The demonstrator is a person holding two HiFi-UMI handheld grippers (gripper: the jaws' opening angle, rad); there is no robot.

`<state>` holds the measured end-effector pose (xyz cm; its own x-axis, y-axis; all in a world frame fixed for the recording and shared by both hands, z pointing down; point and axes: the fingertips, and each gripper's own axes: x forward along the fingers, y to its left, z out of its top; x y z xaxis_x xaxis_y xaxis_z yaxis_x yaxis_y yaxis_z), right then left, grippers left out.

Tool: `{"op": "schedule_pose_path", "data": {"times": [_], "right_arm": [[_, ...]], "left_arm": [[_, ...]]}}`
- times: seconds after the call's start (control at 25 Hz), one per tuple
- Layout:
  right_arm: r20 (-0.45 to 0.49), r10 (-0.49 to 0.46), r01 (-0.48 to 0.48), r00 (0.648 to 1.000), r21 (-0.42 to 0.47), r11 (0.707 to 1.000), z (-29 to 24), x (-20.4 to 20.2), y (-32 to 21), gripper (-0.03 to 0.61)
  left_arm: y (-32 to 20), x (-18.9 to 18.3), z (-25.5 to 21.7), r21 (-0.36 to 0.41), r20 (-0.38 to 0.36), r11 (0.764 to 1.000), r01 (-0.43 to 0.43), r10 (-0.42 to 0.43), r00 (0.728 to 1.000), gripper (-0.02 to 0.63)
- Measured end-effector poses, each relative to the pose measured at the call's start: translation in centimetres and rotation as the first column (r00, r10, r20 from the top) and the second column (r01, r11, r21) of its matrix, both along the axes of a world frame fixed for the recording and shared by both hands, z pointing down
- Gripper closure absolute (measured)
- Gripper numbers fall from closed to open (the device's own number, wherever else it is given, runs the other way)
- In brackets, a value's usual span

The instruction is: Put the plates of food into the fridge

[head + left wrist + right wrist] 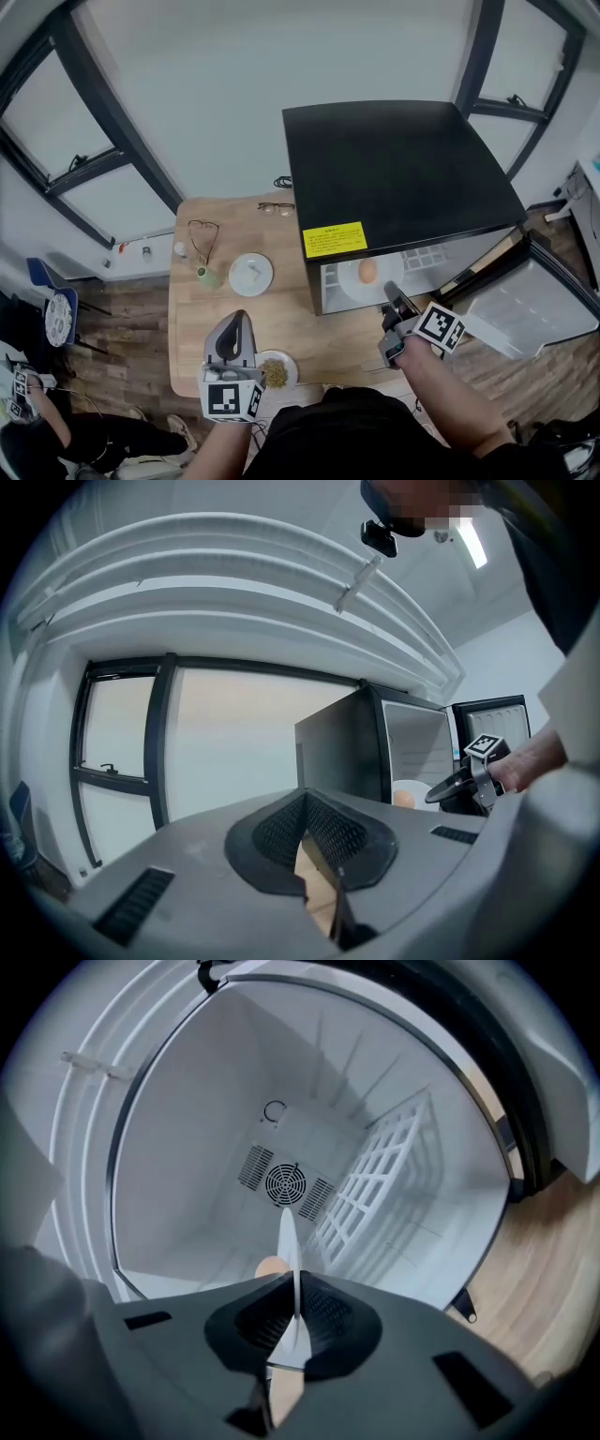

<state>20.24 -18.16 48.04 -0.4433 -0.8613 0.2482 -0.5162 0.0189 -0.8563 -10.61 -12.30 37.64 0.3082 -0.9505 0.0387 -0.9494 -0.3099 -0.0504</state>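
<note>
A white plate [354, 279] carrying a round tan food [367, 270] sits just inside the open fridge [403, 169], near its front edge. The right gripper [386, 306] has its fingers clamped narrow on the plate's near rim, which shows edge-on between them in the right gripper view. A second plate [292, 366] of brownish food rests at the near edge of the bench [291, 319], just beside the left gripper [234, 323], whose fingers are together and empty. Farther back stand a third plate [267, 281] and a green cup [206, 276]
</note>
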Motion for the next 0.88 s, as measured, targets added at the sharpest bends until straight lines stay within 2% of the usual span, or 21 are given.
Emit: {"op": "schedule_pose_path", "data": {"times": [0.24,0.4,0.6,0.8,0.88], "right_arm": [[-0.165,-0.073,0.071,0.984,-0.017,0.997,-0.4,-1.7,-3.8,0.545],[-0.329,-0.116,0.123,0.937,-0.001,0.992,-0.6,-2.5,-5.5,0.534],[-0.542,-0.156,0.16,0.826,-0.039,0.986,0.5,-2.1,-6.3,0.482],[-0.735,-0.153,0.174,0.661,-0.047,0.984,1.2,-1.4,-6.8,0.408],[-0.759,-0.149,0.178,0.634,-0.044,0.983,1.4,-1.3,-7.0,0.399]], "left_arm": [[-0.4,-1.4,0.5,-0.027,0.016,0.998,0.051,-0.051,0.999,0.611],[-0.8,-1.9,0.9,-0.043,0.02,0.997,0.072,-0.071,0.997,0.611],[-0.8,-3.0,1.0,-0.041,0.02,0.993,0.107,-0.106,0.994,0.611],[-0.5,-3.8,1.3,-0.048,0.017,0.99,0.131,-0.13,0.991,0.611],[-0.2,-4.1,1.6,-0.059,0.018,0.988,0.141,-0.14,0.99,0.611]]}}
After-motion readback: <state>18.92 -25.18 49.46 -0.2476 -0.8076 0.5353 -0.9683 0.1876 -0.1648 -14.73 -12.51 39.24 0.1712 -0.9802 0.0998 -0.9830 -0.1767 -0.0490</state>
